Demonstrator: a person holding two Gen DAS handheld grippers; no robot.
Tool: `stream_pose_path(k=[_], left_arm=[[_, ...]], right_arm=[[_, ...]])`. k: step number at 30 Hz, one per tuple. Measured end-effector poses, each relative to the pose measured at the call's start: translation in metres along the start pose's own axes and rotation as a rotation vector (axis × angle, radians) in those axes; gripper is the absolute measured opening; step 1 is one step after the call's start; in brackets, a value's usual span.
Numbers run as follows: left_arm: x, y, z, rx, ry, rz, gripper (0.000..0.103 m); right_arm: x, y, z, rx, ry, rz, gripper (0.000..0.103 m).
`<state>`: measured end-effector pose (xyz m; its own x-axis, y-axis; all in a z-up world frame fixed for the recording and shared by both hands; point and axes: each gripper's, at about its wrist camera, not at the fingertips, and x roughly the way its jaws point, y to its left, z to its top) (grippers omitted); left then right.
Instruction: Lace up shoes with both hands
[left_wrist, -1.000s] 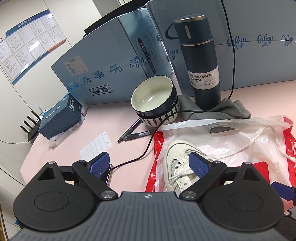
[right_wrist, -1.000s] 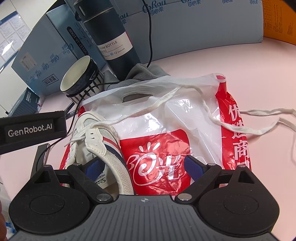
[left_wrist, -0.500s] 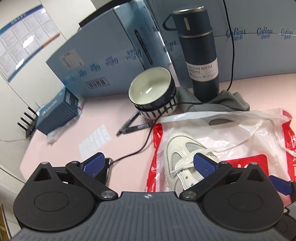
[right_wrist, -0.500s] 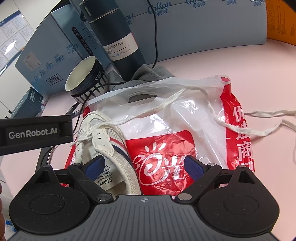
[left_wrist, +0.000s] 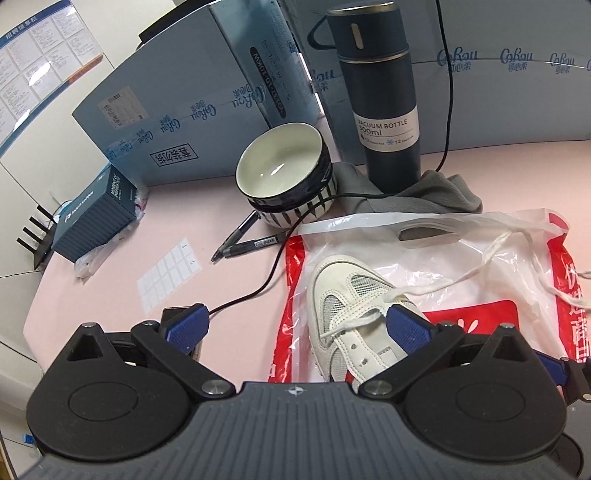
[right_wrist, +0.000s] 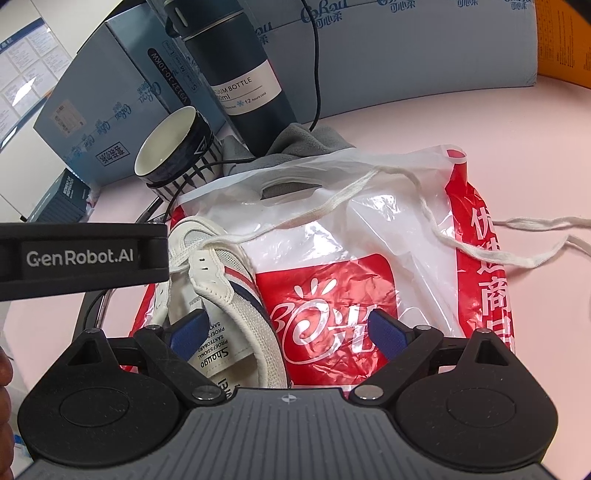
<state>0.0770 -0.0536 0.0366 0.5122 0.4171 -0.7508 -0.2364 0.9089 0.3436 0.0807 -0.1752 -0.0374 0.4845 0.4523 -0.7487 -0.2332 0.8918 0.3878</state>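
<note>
Seemingly nearer, the left gripper (left_wrist: 295, 326) gapes wide, empty; the white mesh lace-up shoe (left_wrist: 354, 314) lies lengthwise ahead, beside its right finger.

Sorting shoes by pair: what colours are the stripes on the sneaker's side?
Red and navy stripes on the white sneaker, clearest in the right wrist view.

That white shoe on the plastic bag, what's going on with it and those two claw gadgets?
A person holds a claw tool in each hand to lace the white shoe, which lies on a red-and-white plastic bag on the pink table. Both the left claw and the right claw are open and grip nothing. The shoelace is threaded only near the toe, and its long ends trail loose across the bag onto the table.
</note>
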Motion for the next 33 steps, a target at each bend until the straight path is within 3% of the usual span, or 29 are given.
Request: stream_pose_path(k=[8,12,16,20,23,25,28,29,30,32,33], left_arm=[[0.002,0.008,0.0,-0.034,-0.004,-0.024,0.103],[0.002,0.029,-0.01,-0.056,-0.065,-0.121,0.103],[0.009,0.057,-0.033,-0.053,-0.135,-0.252,0.103],[0.014,0.079,-0.061,-0.059,-0.177,-0.317,0.103],[0.008,0.09,-0.075,-0.079,-0.259,-0.344,0.103],[0.012,0.088,-0.075,-0.052,-0.23,-0.374,0.103],[0.015,0.082,-0.076,-0.045,-0.206,-0.426,0.103],[0.017,0.08,-0.076,-0.041,-0.196,-0.444,0.103],[0.017,0.078,-0.077,-0.027,-0.187,-0.475,0.103],[0.013,0.075,-0.079,-0.001,-0.194,-0.539,0.103],[0.012,0.072,-0.08,0.015,-0.191,-0.555,0.103]], right_arm=[[-0.003,-0.003,-0.001,0.015,-0.018,0.02,0.093],[-0.011,-0.007,-0.002,0.024,-0.071,0.08,0.093],[-0.022,-0.005,-0.003,-0.046,-0.134,0.102,0.093],[-0.029,0.002,-0.008,-0.209,-0.154,0.084,0.093],[-0.03,-0.001,-0.012,-0.246,-0.154,0.076,0.092],[-0.028,-0.003,-0.012,-0.257,-0.15,0.081,0.088],[-0.022,-0.001,-0.008,-0.287,-0.127,0.102,0.079],[-0.019,0.001,-0.005,-0.295,-0.115,0.111,0.069],[-0.014,0.002,-0.002,-0.298,-0.095,0.123,0.051],[-0.006,0.004,0.004,-0.3,-0.057,0.148,0.032],[-0.003,0.004,0.007,-0.291,-0.044,0.162,0.032]])
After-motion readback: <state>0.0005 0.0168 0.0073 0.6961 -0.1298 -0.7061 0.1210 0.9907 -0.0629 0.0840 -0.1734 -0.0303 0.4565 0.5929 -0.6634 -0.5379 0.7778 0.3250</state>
